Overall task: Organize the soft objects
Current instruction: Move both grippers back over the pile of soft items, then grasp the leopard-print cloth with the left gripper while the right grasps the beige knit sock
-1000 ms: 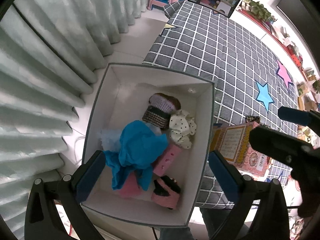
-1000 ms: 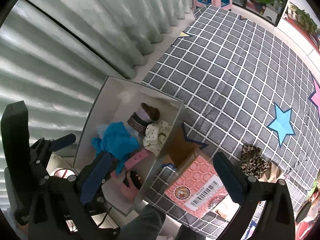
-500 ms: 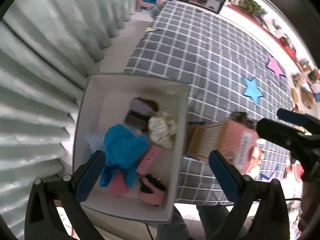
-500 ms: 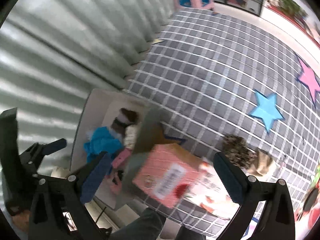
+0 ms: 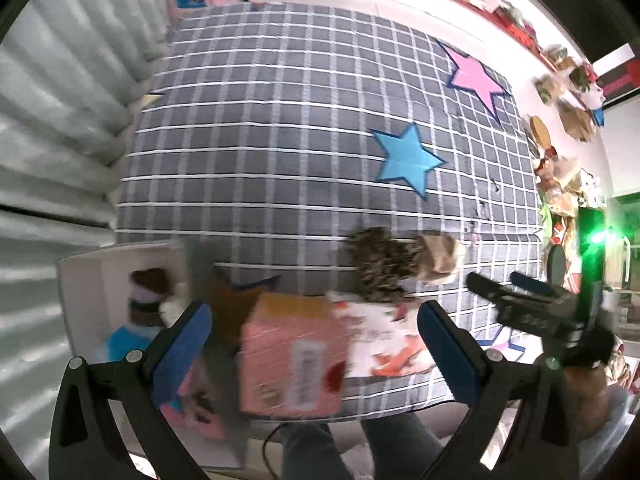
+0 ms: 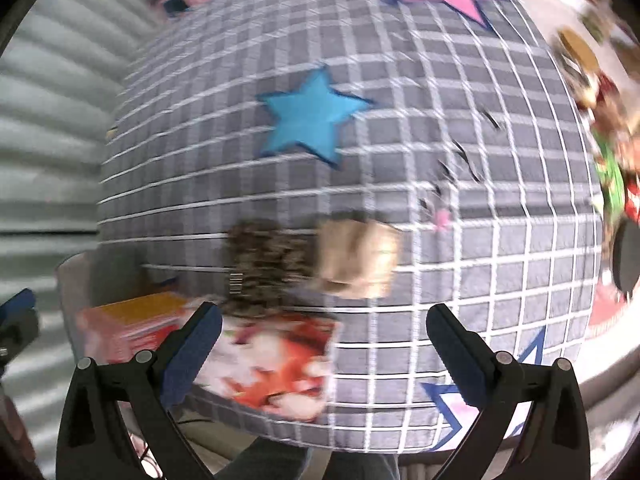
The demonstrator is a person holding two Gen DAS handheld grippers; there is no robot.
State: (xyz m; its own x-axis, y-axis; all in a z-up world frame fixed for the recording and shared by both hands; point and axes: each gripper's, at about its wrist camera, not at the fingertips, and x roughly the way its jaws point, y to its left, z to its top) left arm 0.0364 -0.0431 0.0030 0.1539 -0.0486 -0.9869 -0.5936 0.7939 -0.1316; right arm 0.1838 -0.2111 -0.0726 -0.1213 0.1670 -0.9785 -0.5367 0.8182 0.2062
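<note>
A leopard-print soft item [image 5: 380, 264] and a beige soft item [image 5: 440, 254] lie side by side on the grey checked bed cover [image 5: 300, 140], near its front edge. They also show, blurred, in the right wrist view: the leopard item [image 6: 264, 268] and the beige item [image 6: 356, 256]. A white storage box [image 5: 92, 276] at the left holds a striped knit item [image 5: 146, 296] and a blue cloth [image 5: 128, 340]. My left gripper [image 5: 312, 348] is open and empty above a pink carton. My right gripper [image 6: 320, 354] is open and empty, short of the two soft items.
A pink carton [image 5: 292, 360] and a flat picture pack [image 5: 384, 344] lie at the bed's front edge between box and soft items. Pale curtains [image 5: 60, 120] hang at the left. Cluttered shelves [image 5: 568, 80] line the far right. Blue and pink stars mark the cover.
Both grippers have swung right, away from the white box and toward the bed. The leopard and beige items have come into the middle of both views. Both stay open.
</note>
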